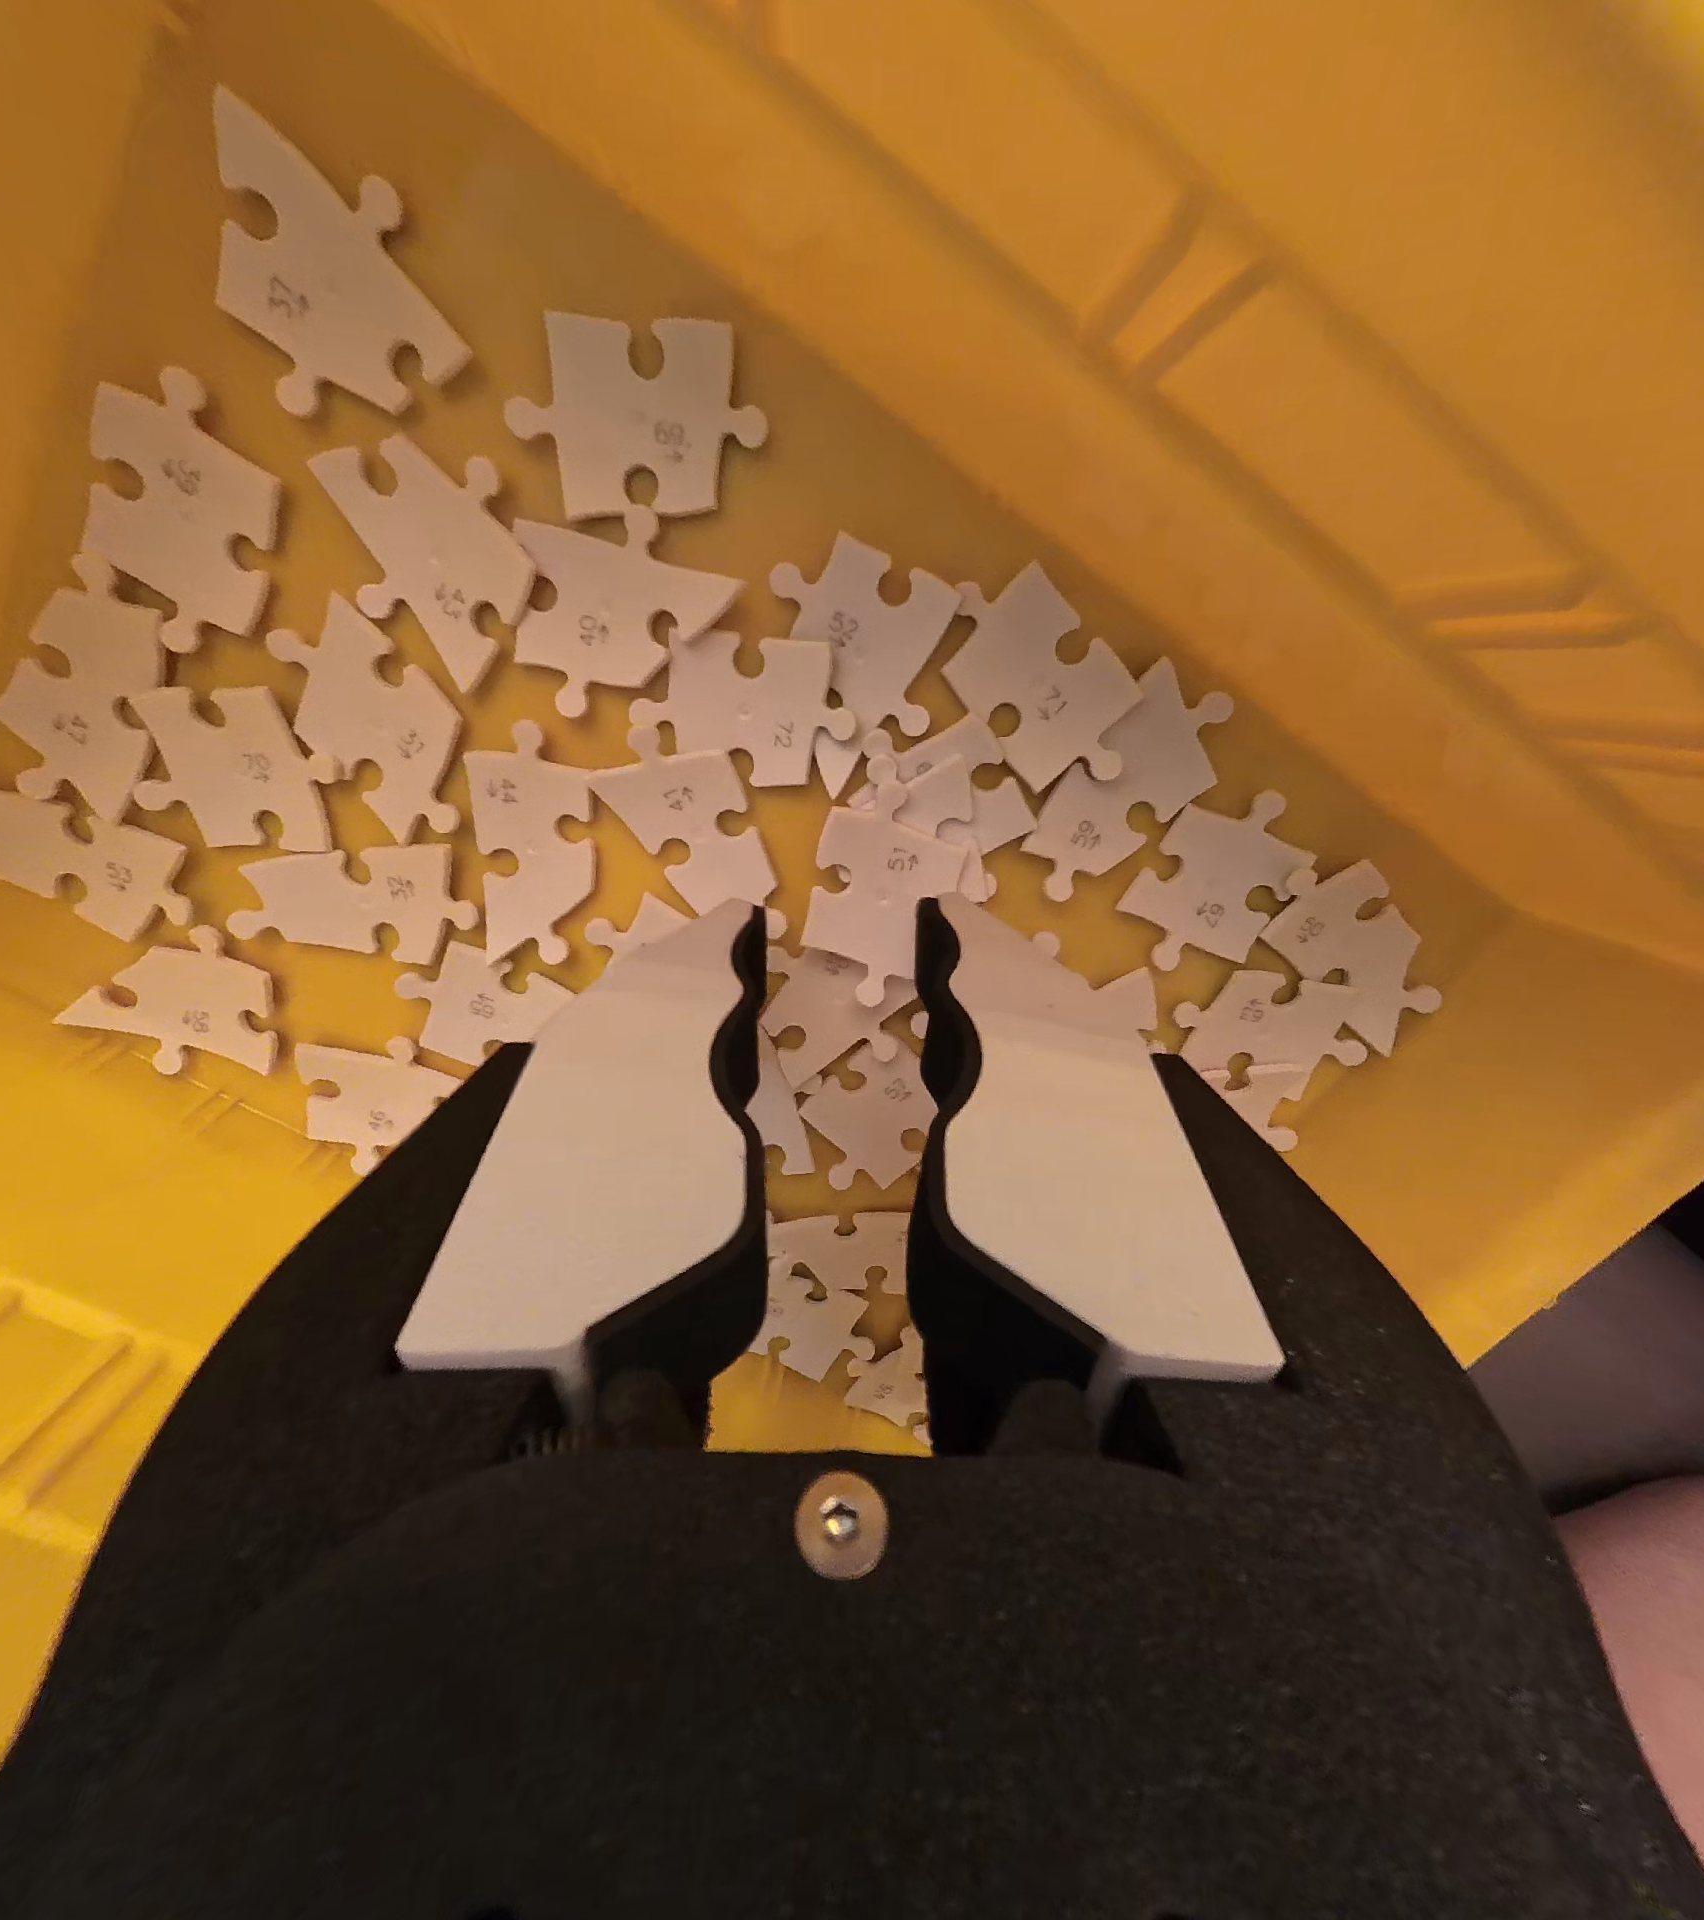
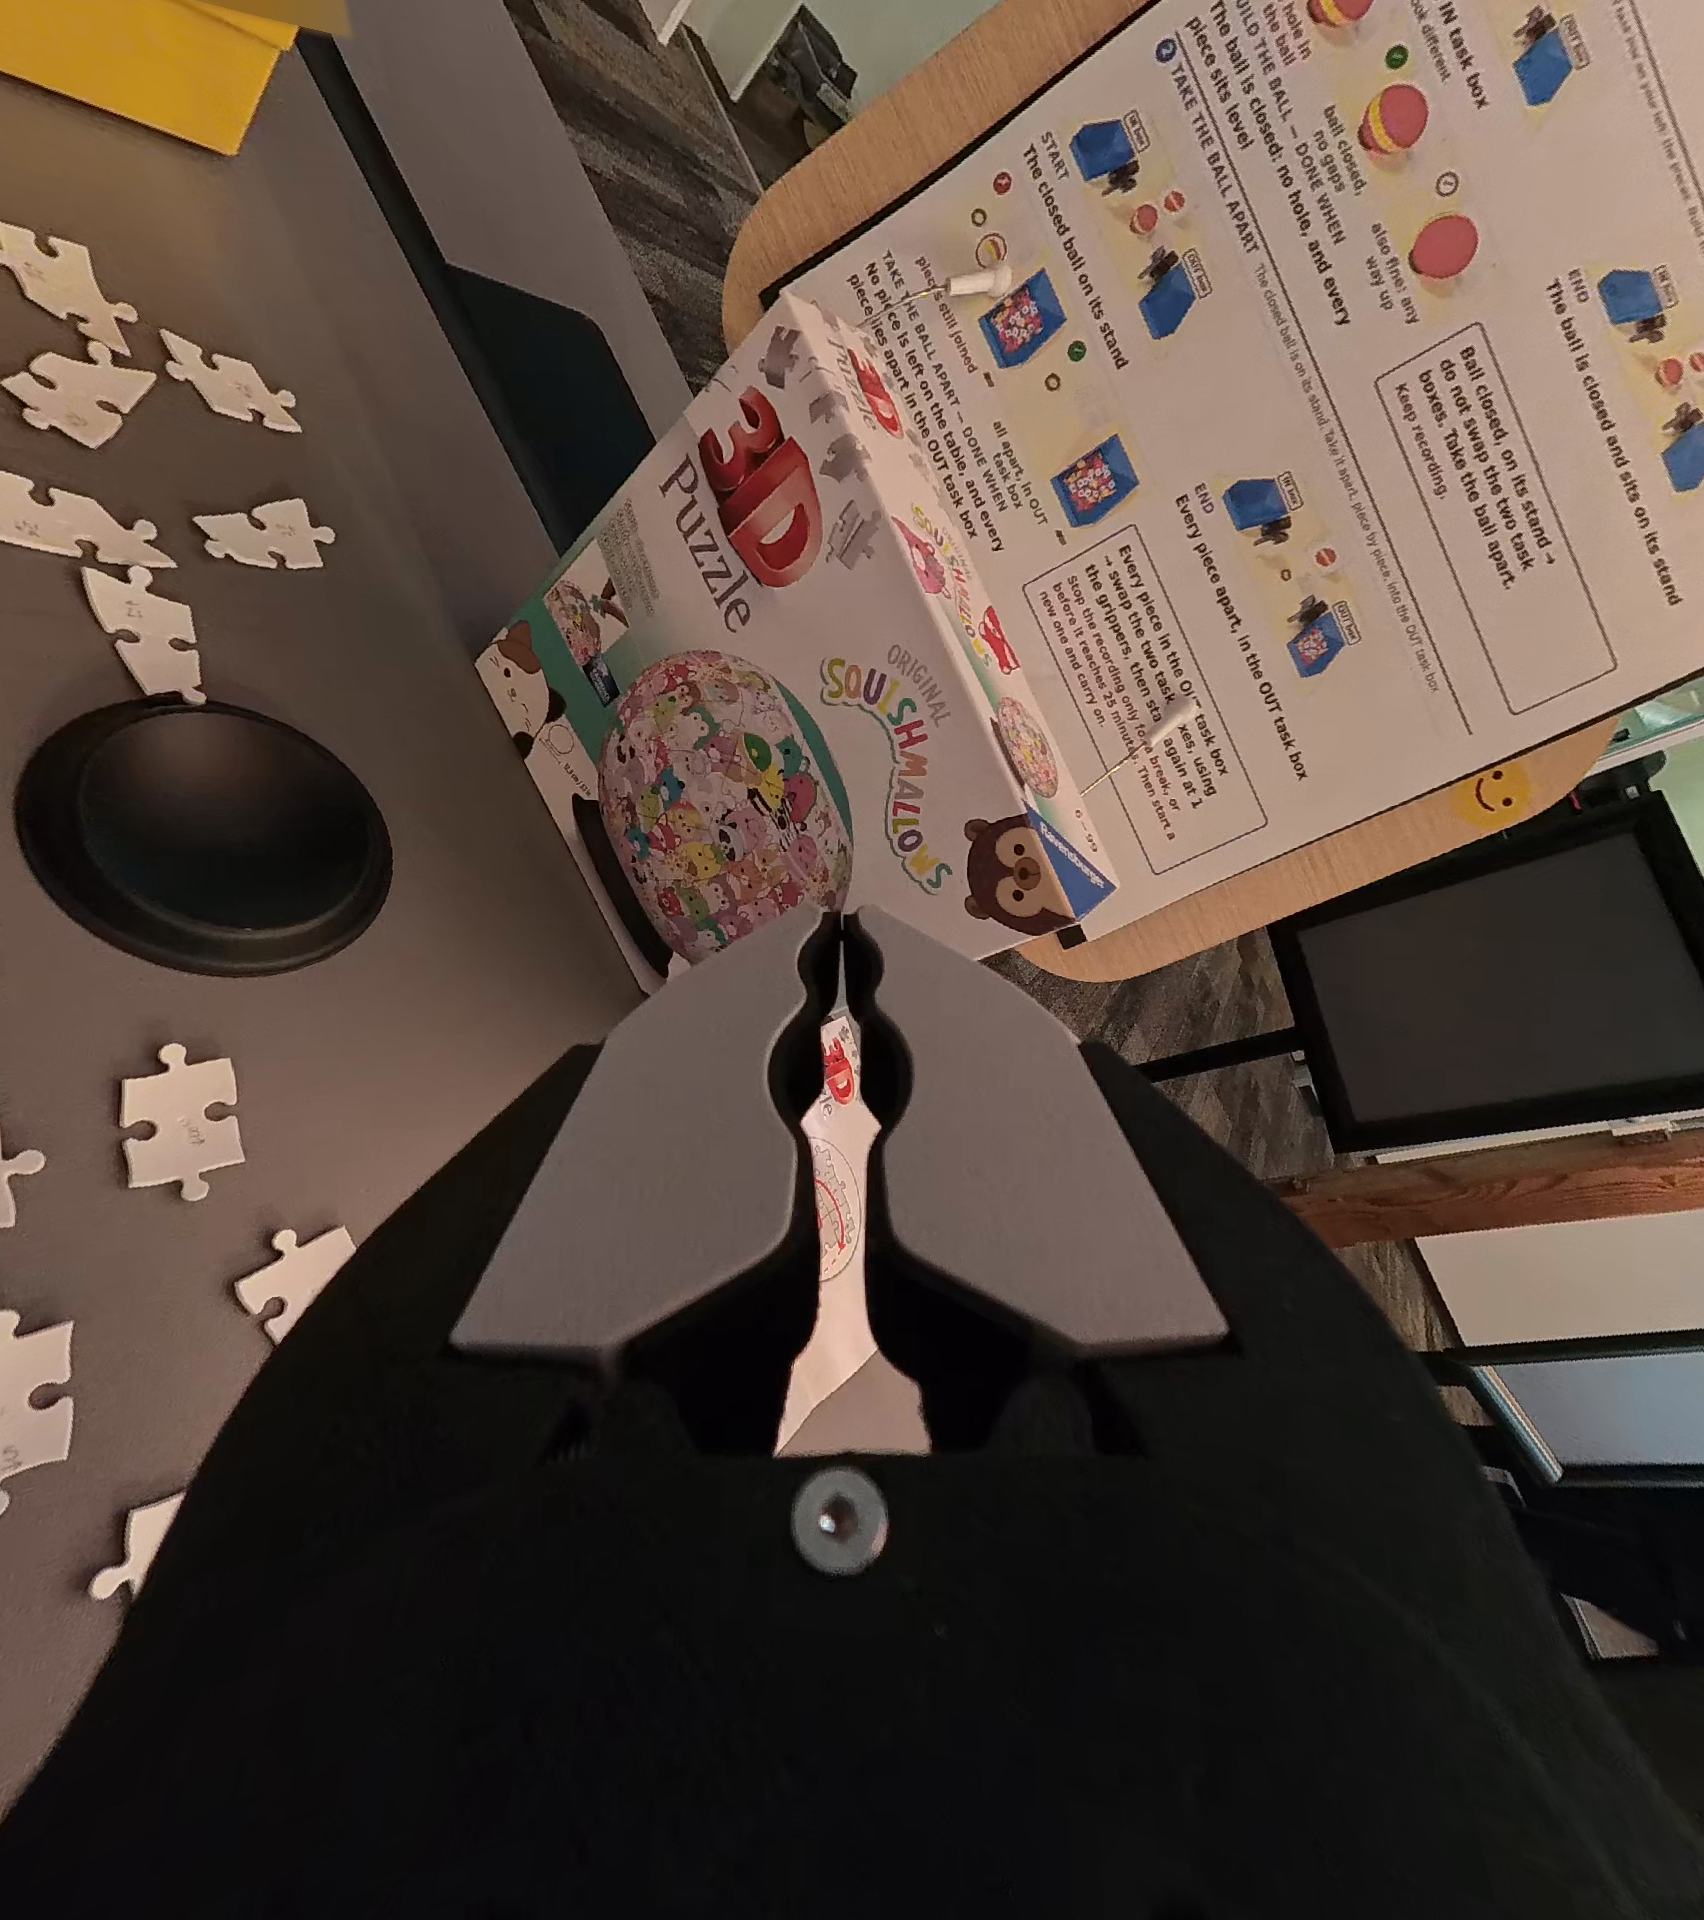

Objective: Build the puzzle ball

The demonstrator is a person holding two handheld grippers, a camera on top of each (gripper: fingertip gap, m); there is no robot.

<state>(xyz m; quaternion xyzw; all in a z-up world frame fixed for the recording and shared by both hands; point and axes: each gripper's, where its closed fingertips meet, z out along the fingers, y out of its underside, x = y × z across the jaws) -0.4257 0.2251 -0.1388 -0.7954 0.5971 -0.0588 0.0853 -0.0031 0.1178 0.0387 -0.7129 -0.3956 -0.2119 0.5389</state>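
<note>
Left gripper [image 1: 840,914] reaches down into the yellow bin [image 1: 1243,343], jaws spread with a clear gap, nothing between them; white fingers [image 1: 609,1174] hang over a heap of white puzzle pieces [image 1: 557,717] lying blank side up across the bin floor, many overlapping, their long axes pointing every which way; one piece [image 1: 884,883] sits just beyond the open tips, tilted over its neighbours; a long wedge-shaped piece [image 1: 313,260] lies apart at the far corner, narrow end toward the wall. Right gripper [image 2: 842,925] is over the grey table [image 2: 391,582], jaws pressed together at the tips, holding nothing; loose pieces [image 2: 69,395] lie flat and spread out on the table, mostly not touching; the black ring stand [image 2: 204,836] sits among them, empty side up; the puzzle box [image 2: 806,665] rests at the table's edge beyond the tips, beside a printed instruction sheet [image 2: 1347,364] on a wooden board; a dark monitor [image 2: 1523,997] stands past that.
</note>
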